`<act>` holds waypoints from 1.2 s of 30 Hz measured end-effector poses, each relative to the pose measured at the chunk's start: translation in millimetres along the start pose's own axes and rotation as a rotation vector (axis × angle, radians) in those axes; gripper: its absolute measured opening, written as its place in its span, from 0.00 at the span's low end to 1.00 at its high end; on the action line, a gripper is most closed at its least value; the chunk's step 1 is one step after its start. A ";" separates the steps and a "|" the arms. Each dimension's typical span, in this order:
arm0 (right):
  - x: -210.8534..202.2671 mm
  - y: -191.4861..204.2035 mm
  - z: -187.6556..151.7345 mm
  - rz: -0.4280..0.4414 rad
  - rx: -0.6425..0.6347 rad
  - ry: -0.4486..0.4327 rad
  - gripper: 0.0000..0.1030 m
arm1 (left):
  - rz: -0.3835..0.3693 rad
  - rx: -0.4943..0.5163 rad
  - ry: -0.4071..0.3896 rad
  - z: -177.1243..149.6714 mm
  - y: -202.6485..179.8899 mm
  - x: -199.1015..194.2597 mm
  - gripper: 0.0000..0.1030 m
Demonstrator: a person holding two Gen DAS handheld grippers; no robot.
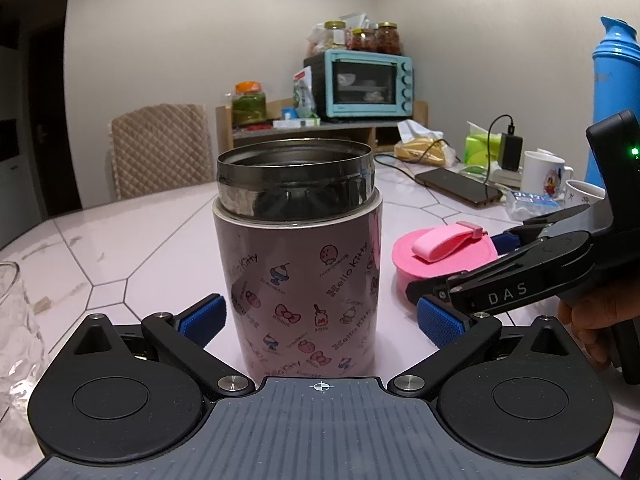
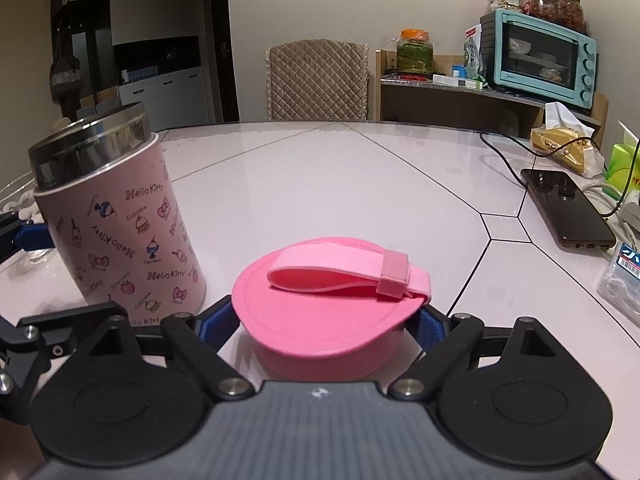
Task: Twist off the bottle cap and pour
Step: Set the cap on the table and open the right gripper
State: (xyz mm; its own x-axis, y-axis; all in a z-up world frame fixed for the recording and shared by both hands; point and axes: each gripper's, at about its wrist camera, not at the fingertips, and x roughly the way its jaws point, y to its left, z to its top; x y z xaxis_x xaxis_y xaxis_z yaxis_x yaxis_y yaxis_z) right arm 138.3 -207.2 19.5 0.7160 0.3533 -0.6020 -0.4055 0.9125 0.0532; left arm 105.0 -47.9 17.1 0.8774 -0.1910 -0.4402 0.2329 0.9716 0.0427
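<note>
Pink strap-handled screw cap (image 2: 326,312) off, pinched by right gripper (image 2: 326,326) on table; left gripper (image 1: 320,320) spread around open pink steel bottle (image 1: 298,264); pouring unsettled.

You face a plain off-white wall (image 2: 304,0) behind a pale glossy worktop with dark hexagonal seams (image 2: 320,184). A chair with a beige quilted back (image 2: 318,80) stands at its far edge. To your right, a wooden shelf unit (image 2: 460,100) carries a turquoise toaster oven (image 2: 540,56). A dark doorway (image 2: 218,40) opens on your left.
</note>
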 end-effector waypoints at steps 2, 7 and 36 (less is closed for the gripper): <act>0.3 0.4 0.1 0.000 0.000 0.004 0.89 | 0.000 0.003 0.001 0.2 -0.6 0.5 1.00; -0.2 1.2 0.2 -0.002 0.001 0.008 0.94 | 0.002 0.005 0.003 0.4 -1.0 0.6 1.00; -22.7 -5.7 -16.3 -0.021 0.018 0.006 1.00 | 0.018 0.002 0.009 -4.3 6.8 -8.3 1.00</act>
State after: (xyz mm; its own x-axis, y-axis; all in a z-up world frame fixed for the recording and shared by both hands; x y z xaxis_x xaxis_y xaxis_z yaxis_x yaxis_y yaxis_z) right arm 115.1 -223.8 19.8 0.7207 0.3332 -0.6079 -0.3801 0.9233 0.0554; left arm 97.5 -39.1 17.2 0.8773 -0.1723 -0.4479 0.2181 0.9745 0.0522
